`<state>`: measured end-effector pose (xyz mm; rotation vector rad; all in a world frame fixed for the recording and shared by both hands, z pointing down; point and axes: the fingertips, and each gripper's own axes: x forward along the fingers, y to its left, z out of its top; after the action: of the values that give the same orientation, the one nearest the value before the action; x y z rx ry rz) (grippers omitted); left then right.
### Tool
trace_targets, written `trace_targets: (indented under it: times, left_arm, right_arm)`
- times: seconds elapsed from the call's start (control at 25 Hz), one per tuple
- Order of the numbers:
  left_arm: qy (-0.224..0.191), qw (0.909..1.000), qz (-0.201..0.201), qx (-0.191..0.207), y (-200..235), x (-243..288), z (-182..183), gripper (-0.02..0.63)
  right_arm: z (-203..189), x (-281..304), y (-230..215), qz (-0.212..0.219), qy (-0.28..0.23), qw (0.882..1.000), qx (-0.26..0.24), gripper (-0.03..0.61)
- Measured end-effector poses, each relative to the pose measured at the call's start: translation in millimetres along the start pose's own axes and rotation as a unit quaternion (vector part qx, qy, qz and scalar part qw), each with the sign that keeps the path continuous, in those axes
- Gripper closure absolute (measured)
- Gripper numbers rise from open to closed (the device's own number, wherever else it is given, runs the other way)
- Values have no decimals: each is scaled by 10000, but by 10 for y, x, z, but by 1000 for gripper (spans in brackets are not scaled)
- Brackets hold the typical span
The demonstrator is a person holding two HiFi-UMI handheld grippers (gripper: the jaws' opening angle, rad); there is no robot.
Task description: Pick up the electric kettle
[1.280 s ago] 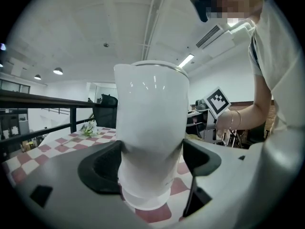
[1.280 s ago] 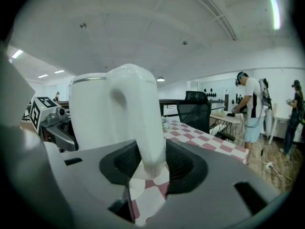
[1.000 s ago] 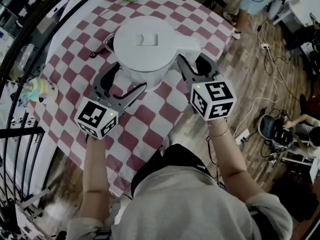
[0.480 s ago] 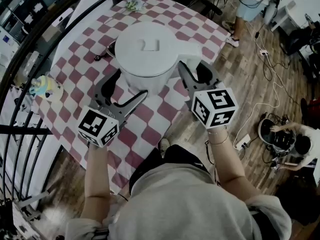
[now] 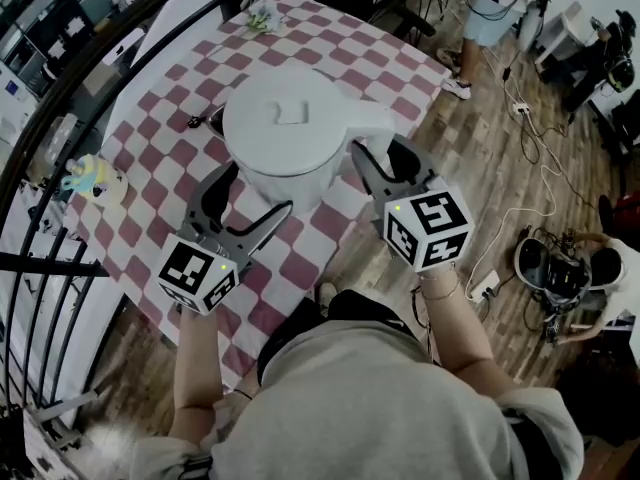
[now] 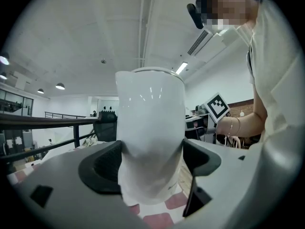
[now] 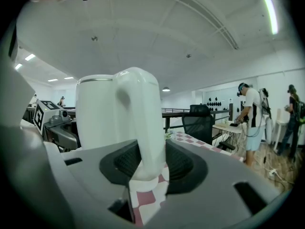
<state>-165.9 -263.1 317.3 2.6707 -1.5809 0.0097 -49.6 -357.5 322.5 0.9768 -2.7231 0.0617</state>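
The white electric kettle point(image 5: 290, 123) hangs above the checked table, held from both sides. My left gripper point(image 5: 245, 193) is shut on the kettle's lower body point(image 6: 150, 142), a dark pad pressing each side. My right gripper point(image 5: 385, 163) is shut on the kettle's handle point(image 7: 143, 128), which runs down between its pads, with the body point(image 7: 97, 113) just left of it. The lid faces up in the head view. A dark base point(image 5: 212, 118) with a cord peeks out on the table at the kettle's left.
The red-and-white checked tablecloth point(image 5: 330, 28) covers a small table. A pastel toy point(image 5: 92, 178) sits at its left edge and a crumpled thing point(image 5: 262, 13) at the far edge. A black railing point(image 5: 60, 98) runs along the left. People and floor cables point(image 5: 530, 108) are on the right.
Both grippers have moved together with the kettle between them, a little up and across the table. Both grips look unchanged.
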Motion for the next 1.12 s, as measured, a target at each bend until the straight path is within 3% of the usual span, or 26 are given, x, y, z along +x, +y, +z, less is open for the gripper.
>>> trace_targets:
  times: [0.32,0.6,1.12]
  left_arm:
    - [133,9991,178,-366,-147,-179,-188,207]
    - [16,9975,360,-601,-233,-270,-298,207]
    - [83,9966,423,-700,-293,-296,-402,207]
  right_arm:
    - [-160,-104,164,192,228,9994,-169,419]
    - [-365,-128,215,287,345,9989,140,420]
    - [-482,-159,240,317,416,9985,131,422]
